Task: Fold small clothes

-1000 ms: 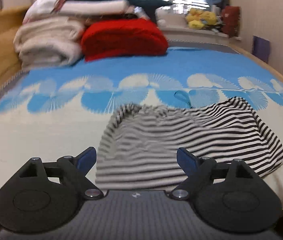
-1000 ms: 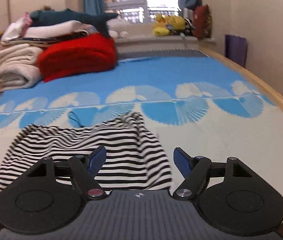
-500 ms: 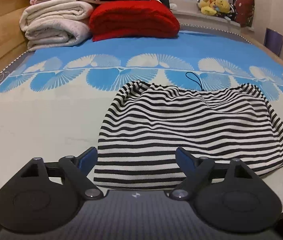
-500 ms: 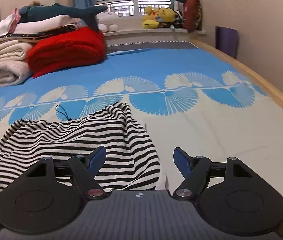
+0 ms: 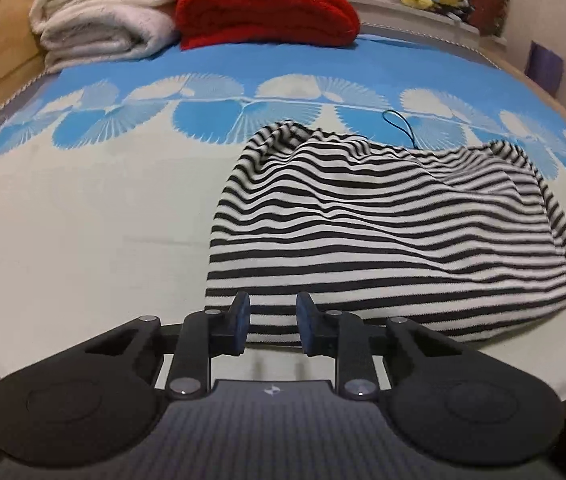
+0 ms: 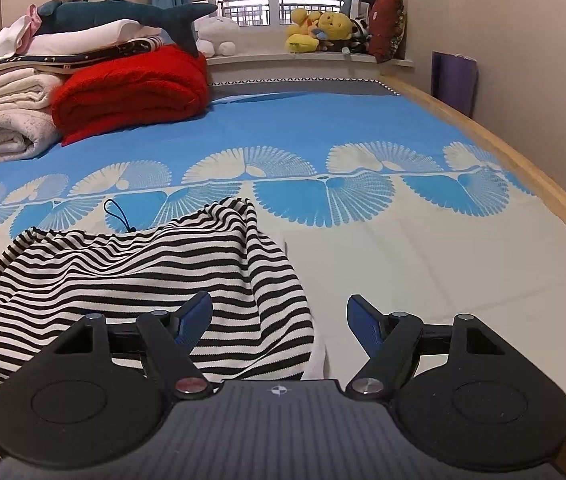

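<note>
Your left tool (image 5: 270, 318) is closing on the striped garment (image 5: 383, 232) at the bed's near edge; next, bring your released right tool (image 6: 279, 322) onto its hem.

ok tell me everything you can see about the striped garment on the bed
The striped garment is a small piece in thin black and white horizontal stripes, apparently soft knit. It lies rumpled on the cream part of the bedspread, bunched and puffed along its far edge, flatter at the near hem. A thin dark cord loop lies at its far edge. The left gripper is closing around the near hem's left corner; the open right gripper straddles the right corner.
</note>
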The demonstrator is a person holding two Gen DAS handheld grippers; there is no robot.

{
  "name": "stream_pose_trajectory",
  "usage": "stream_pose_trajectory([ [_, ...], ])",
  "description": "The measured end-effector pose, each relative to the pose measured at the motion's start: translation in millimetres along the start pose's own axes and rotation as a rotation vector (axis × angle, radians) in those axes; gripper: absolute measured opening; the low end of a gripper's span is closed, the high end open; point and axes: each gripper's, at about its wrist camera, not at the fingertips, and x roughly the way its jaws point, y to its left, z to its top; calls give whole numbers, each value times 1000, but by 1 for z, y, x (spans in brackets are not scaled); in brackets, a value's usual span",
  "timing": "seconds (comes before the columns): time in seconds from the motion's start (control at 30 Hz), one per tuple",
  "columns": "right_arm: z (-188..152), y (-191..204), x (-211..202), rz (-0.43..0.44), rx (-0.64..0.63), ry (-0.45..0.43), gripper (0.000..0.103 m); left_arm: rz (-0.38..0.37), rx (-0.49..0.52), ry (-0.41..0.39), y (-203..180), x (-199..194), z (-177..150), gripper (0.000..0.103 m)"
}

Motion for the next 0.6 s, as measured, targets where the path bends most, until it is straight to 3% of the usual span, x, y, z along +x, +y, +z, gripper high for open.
stream_pose_trajectory([
  [0.13,-3,-3,3,-8,-2,13,76,-49,-185,37,31,5,6,28],
  [0.3,-3,-7,1,-6,26,13,76,-181,-474,185,68,29,2,28],
  [0.4,-1,-8,-1,3,35,7,76,-232,-570,258,76,44,-3,38],
  [0.5,-2,-12,0,4,43,15,76,-225,-618,295,77,55,-5,55],
  [0.6,-2,-15,2,7,56,28,76,-174,-669,304,83,65,-6,58],
])
